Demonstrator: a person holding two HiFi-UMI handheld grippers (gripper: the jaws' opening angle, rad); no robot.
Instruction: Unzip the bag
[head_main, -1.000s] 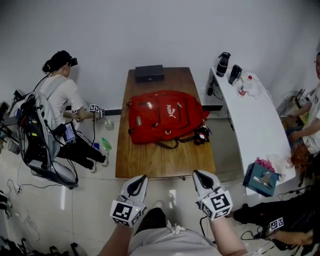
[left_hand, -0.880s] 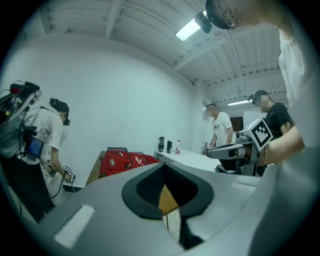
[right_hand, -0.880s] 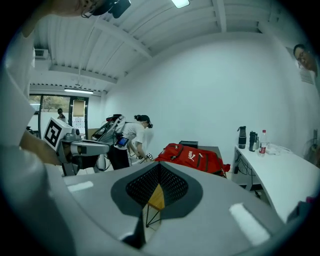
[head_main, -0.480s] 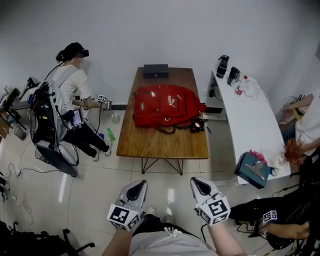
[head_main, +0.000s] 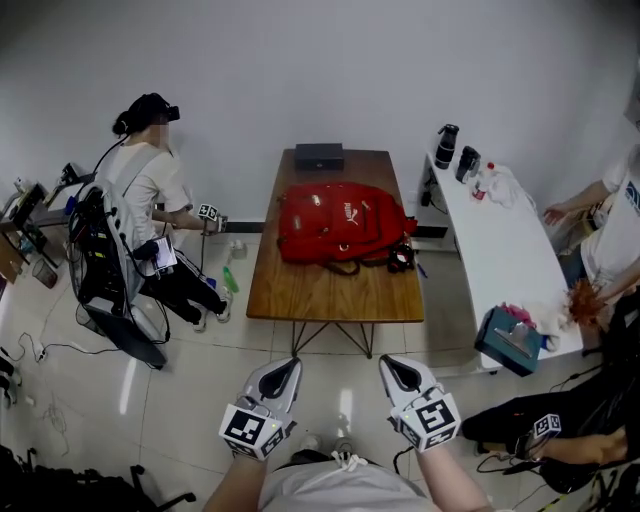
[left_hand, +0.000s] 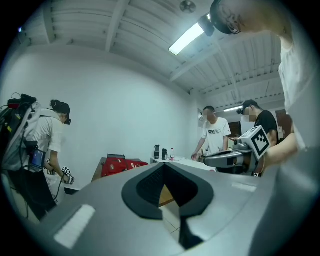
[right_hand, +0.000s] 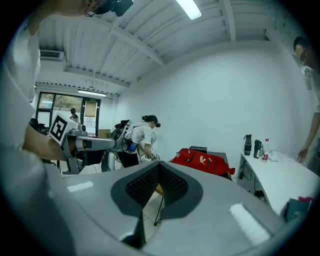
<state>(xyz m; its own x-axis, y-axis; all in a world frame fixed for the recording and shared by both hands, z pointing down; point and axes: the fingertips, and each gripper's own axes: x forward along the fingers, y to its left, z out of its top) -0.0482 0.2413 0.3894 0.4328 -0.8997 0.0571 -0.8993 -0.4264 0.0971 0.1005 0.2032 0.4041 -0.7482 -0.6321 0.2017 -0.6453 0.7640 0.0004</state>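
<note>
A red backpack (head_main: 345, 222) lies flat on the far half of a wooden table (head_main: 300, 295). It also shows small in the left gripper view (left_hand: 120, 165) and in the right gripper view (right_hand: 202, 162). My left gripper (head_main: 283, 368) and right gripper (head_main: 397, 366) hang side by side over the tiled floor, well short of the table's near edge. Both point towards the bag with their jaws closed tip to tip and nothing between them, as the left gripper (left_hand: 164, 165) and right gripper (right_hand: 159, 164) show in their own views.
A black box (head_main: 319, 155) sits at the table's far end. A white side table (head_main: 500, 240) at the right carries bottles (head_main: 447, 145), with a teal box (head_main: 511, 340) at its near end. A person wearing a gear pack (head_main: 140, 200) stands left; others are at the right. Cables lie on the floor.
The table and bag have drawn away and look smaller. Both grippers now sit over open floor instead of at the table's near edge. Their jaws stay closed.
</note>
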